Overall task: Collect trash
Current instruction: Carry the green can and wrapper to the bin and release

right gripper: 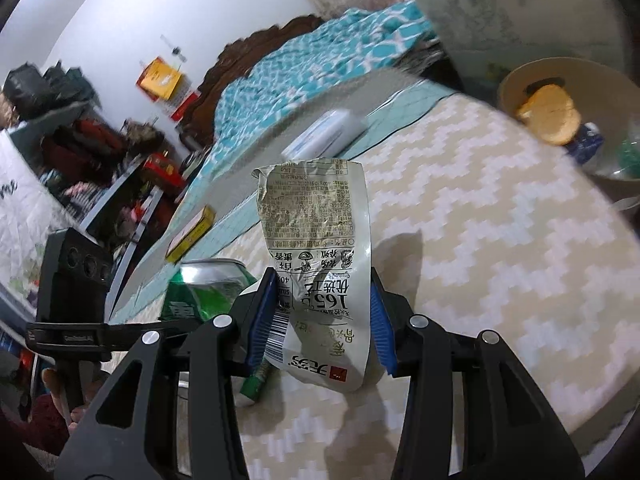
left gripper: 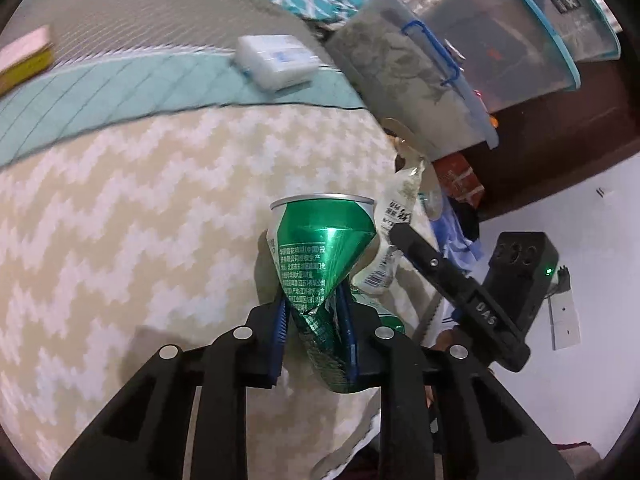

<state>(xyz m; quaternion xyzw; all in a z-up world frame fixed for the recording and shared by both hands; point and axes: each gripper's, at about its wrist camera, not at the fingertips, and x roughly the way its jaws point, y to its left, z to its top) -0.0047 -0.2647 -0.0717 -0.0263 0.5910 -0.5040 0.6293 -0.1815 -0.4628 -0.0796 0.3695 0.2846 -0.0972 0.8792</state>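
Observation:
A crushed green can (left gripper: 320, 248) is pinched at its dented middle between the blue pads of my left gripper (left gripper: 314, 312), which holds it above the zigzag-patterned bed cover (left gripper: 140, 200). The can's silver rim points away from the camera. My right gripper (right gripper: 322, 292) is shut on a crumpled white printed snack wrapper (right gripper: 316, 240), which stands up between its pads. The two grippers are side by side: the wrapper (left gripper: 384, 256) shows just right of the can in the left wrist view, and the can (right gripper: 200, 296) shows left of the wrapper in the right wrist view.
A beige bin (right gripper: 520, 76) holding scraps stands beyond the bed at the right. A white tissue pack (left gripper: 276, 60) and a yellow box (left gripper: 24, 60) lie on the teal quilt. Clear storage boxes (left gripper: 420, 64) are stacked beside the bed. A small green tube (right gripper: 254, 386) lies under the right gripper.

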